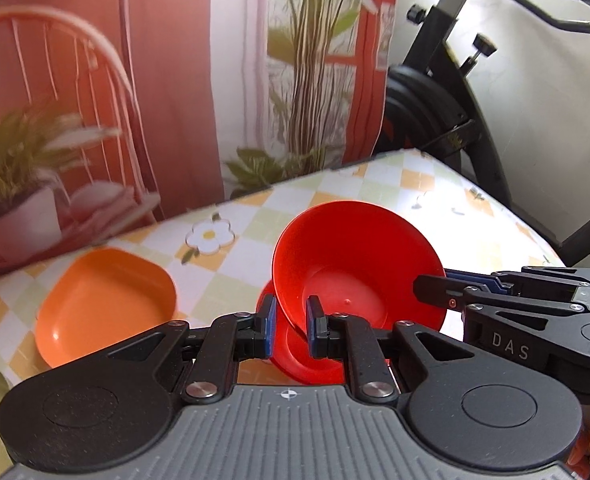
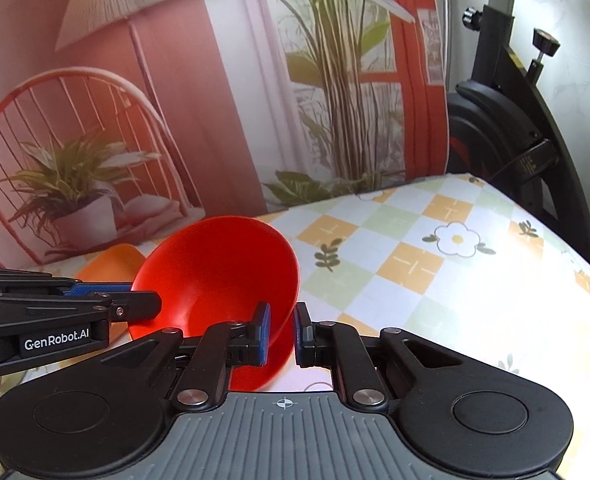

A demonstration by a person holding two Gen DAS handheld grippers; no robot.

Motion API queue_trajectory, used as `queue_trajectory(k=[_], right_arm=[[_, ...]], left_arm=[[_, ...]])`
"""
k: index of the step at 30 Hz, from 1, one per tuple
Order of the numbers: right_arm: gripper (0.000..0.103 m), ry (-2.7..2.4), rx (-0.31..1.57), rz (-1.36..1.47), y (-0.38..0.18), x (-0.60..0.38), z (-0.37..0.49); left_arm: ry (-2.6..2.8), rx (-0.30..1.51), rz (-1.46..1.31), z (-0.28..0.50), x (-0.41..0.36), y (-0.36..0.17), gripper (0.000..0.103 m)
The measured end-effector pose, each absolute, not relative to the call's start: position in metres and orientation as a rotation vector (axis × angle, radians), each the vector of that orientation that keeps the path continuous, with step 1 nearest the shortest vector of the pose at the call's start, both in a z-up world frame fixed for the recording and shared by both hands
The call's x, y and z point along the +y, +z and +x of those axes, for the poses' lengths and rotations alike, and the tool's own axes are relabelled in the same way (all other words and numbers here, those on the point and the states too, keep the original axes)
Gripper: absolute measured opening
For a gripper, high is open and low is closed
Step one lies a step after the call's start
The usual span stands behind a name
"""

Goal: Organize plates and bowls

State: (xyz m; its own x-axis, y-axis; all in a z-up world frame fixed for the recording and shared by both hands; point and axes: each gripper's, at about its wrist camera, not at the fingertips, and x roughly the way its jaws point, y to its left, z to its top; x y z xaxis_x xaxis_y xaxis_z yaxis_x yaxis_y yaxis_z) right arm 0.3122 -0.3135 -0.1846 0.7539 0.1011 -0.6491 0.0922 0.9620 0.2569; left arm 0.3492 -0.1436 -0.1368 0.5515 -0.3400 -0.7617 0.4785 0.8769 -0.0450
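Both my claws, left gripper [image 1: 291, 330] and right gripper [image 2: 282, 334], pinch the tilted red bowl's [image 1: 355, 256] rim above the checkered floral tablecloth [image 2: 435, 264]; an exercise bike [image 2: 507, 120] stands beyond the tabletop's far corner.

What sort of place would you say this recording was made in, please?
Probably a room in a home, staged for recording: a table with a flowered checked cloth, a printed backdrop showing a chair and plants, and an exercise bike beside it.

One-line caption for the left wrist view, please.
Both tools, left and right, grip a tilted red bowl beside an orange plate.
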Motion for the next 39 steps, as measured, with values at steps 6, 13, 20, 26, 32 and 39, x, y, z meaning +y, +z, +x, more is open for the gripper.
queue_trajectory(k=[6, 13, 20, 26, 32, 39], right_arm=[[0.011, 0.005, 0.749, 0.282, -0.196, -0.313, 0.319], [0.011, 0.016, 0.775, 0.284, -0.205, -0.311, 0.325], [0.011, 0.017, 0.794, 0.286, -0.209, -0.309, 0.327], [0.011, 0.016, 0.804, 0.283, -0.211, -0.309, 0.327], [0.015, 0.018, 0.808, 0.274, -0.21, -0.31, 0.327], [0.015, 0.002, 0.787, 0.281, -0.204, -0.315, 0.316]], left_arm=[[-0.479, 0.9, 0.185, 0.357, -0.144, -0.153, 0.016], [-0.462, 0.922, 0.191, 0.361, -0.143, -0.161, 0.017], [-0.454, 0.927, 0.199, 0.36, -0.143, -0.164, 0.017], [-0.45, 0.93, 0.204, 0.36, -0.146, -0.166, 0.017], [-0.429, 0.93, 0.195, 0.362, -0.145, -0.167, 0.018], [-0.427, 0.91, 0.157, 0.354, -0.139, -0.156, 0.018]])
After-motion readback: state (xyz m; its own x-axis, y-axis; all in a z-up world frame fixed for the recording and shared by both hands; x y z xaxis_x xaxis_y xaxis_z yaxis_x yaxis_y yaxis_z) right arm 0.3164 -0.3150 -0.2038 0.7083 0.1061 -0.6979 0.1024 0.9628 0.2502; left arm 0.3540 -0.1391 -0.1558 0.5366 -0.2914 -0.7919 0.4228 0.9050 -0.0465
